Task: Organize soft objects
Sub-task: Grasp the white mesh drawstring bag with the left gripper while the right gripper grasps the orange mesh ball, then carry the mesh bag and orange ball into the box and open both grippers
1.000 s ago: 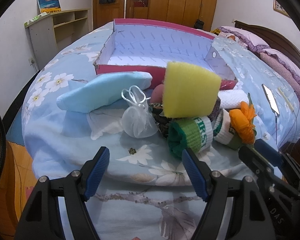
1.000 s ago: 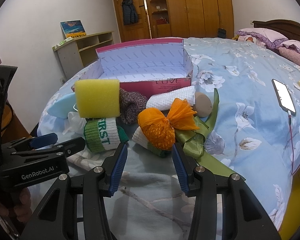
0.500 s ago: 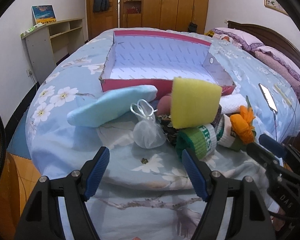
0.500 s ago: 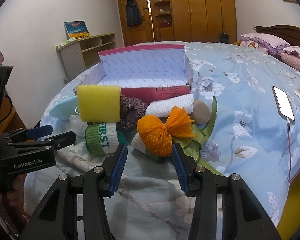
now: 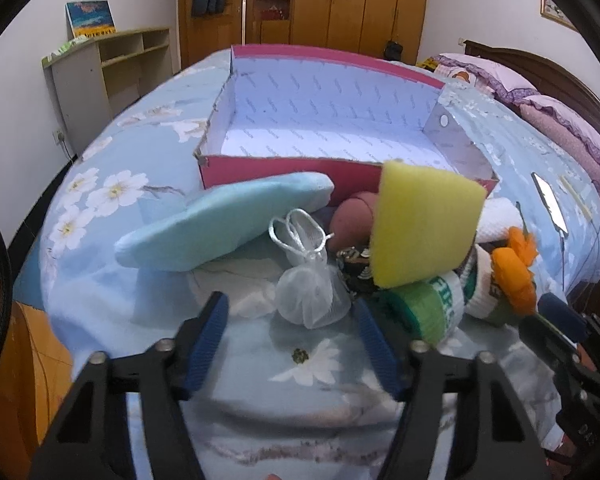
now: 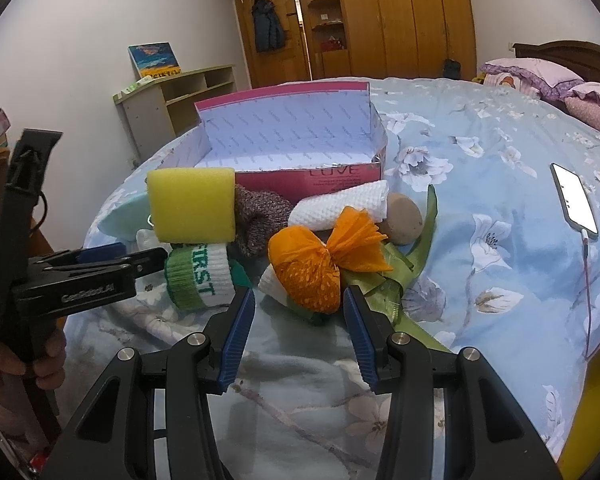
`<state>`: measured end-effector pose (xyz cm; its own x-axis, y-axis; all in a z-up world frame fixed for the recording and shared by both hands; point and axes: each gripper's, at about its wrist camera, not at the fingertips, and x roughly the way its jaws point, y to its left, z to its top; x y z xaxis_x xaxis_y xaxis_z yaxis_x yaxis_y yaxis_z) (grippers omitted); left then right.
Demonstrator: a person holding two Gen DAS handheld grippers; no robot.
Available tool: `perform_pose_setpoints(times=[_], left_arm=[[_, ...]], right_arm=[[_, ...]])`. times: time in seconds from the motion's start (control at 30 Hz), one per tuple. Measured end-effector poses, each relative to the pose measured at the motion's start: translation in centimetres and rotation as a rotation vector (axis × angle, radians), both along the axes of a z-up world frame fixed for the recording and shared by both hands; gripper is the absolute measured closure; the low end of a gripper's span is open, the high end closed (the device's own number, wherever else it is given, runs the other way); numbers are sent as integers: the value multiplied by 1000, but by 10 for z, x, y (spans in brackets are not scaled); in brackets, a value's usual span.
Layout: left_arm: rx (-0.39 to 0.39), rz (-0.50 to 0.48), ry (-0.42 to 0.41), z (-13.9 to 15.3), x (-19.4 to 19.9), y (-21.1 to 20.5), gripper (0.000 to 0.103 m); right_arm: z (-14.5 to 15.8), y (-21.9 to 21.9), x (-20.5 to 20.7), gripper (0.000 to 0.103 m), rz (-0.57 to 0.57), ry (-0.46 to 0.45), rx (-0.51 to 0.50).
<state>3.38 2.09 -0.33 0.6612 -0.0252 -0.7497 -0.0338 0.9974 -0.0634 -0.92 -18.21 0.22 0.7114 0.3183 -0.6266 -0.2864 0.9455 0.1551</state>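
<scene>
In the left wrist view, the left gripper [image 5: 290,330] is closing, empty, its jaws flanking a white mesh pouch [image 5: 310,296] at centre. The right gripper [image 6: 299,330] stands half open, empty, below an orange bundle [image 6: 306,280].

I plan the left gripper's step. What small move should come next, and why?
Probably ease the left hand-held gripper forward around the white mesh pouch. Its jaws are closing, but the pouch lies just beyond the pads, untouched, and the pink box behind holds nothing yet.
</scene>
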Motion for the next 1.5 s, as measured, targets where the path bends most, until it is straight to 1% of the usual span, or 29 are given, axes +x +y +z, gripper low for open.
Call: perform_pose_setpoints(times=[0.03,0.1,0.27,0.3,0.37,0.43,0.5,0.6,0.73,0.93,1.3,1.33,1.37,1.4,1.5], left_arm=[[-10,-3,9,-2,2,1,45],[-31,-12,22,-5,7,2,49],[-35,-36,12,-7,13,-1,51],[-39,-43,7,-7,14,-2,52],[-44,-53,3,-7,16,-4,60],[-51,-67,1,-7,16,-6,71],[-56,-82,-2,-7,14,-7,79],[-57,-82,-7,-6,11,-7,84],[-67,-76,-11,-3,4,-4,86],[-85,-57,-26,5,-11,3,86],[-85,-71,-68,17,-27,2,86],[-85,-71,-70,18,-28,2,86],[-86,-72,-73,19,-29,2,86],[-85,-72,-76,20,-29,2,86],[-82,-73,-89,24,-32,2,86]], right_arm=[[-1,0,1,55,0,3,1],[-2,0,2,55,0,8,0],[-5,2,6,55,6,19,-6],[-5,3,6,55,6,21,-9],[-5,4,7,56,7,22,-12],[-5,3,8,55,6,21,-16],[-4,3,9,55,5,17,-20],[-2,3,10,56,2,8,-28],[-1,3,12,55,3,1,-41],[-3,0,18,55,1,14,-32],[-5,11,25,56,35,-7,-75],[-5,10,25,56,39,-8,-70],[-4,10,25,62,44,-11,-63],[-4,10,24,64,51,-15,-60],[2,12,17,66,64,-51,-66]])
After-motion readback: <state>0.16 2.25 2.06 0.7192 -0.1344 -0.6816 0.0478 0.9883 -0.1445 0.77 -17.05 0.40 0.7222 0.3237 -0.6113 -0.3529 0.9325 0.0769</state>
